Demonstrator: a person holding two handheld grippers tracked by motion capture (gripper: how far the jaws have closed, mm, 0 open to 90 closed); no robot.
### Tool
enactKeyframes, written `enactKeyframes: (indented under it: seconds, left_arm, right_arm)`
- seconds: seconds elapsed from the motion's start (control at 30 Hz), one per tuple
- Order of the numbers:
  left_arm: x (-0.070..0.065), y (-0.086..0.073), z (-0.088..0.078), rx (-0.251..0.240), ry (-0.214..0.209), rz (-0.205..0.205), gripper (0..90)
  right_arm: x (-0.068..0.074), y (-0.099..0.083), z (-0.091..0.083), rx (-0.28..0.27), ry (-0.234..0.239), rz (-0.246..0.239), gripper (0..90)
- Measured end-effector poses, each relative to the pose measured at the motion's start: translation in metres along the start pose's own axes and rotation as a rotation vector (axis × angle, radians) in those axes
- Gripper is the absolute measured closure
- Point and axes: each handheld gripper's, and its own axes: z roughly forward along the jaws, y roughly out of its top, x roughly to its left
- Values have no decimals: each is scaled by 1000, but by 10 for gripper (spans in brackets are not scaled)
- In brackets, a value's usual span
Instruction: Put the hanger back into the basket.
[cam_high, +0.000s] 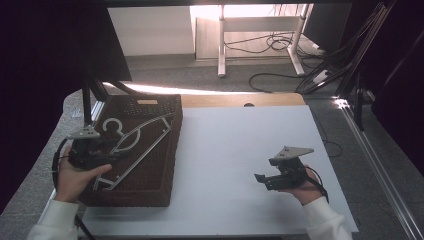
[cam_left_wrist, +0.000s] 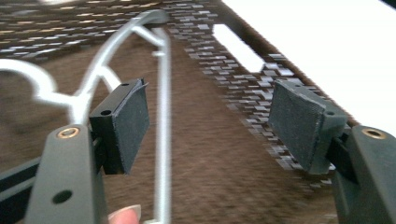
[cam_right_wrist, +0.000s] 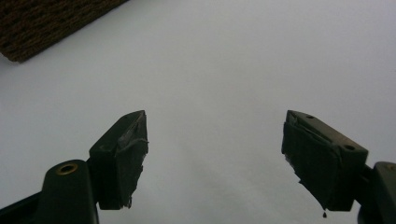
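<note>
A dark brown woven basket (cam_high: 172, 150) sits on the left part of the white table (cam_high: 235, 150). In it lies a silver clothes hanger (cam_high: 145, 137), hook towards the back left. My left gripper (cam_high: 114, 156) hovers over the basket's left side with its jaws wide apart. In the left gripper view the hanger (cam_left_wrist: 162, 116) has one thin bar running between the jaws of the left gripper (cam_left_wrist: 210, 121), close to the left pad (cam_left_wrist: 133, 121), and neither pad presses on it. My right gripper (cam_high: 262, 181) stands open over bare table on the right, nothing between its jaws.
The basket's corner (cam_right_wrist: 42, 23) appears at the top left of the right gripper view, far from the right gripper (cam_right_wrist: 215, 149). Beyond the table's far edge are a desk frame (cam_high: 222, 45) and floor cables (cam_high: 280, 45). A metal rail (cam_high: 380, 165) runs along the right.
</note>
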Motion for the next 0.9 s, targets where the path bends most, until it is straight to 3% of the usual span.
enactKeyframes:
  seconds: [0.17, 0.37, 0.63, 0.9]
  left_arm:
    - [-27, -4, 12, -2, -60, 2, 283]
    - [-47, -12, 22, -20, -83, -2, 283]
    - [-52, -16, 16, -51, -89, 5, 283]
    - [-55, -19, 22, -40, -85, 12, 281]
  right_arm:
    - [0, 0, -4, -25, -6, -3, 233]
    - [0, 0, -7, -53, -8, -10, 231]
    - [1, 0, -9, -82, -23, -16, 226]
    - [1, -1, -8, -89, -32, -22, 212]
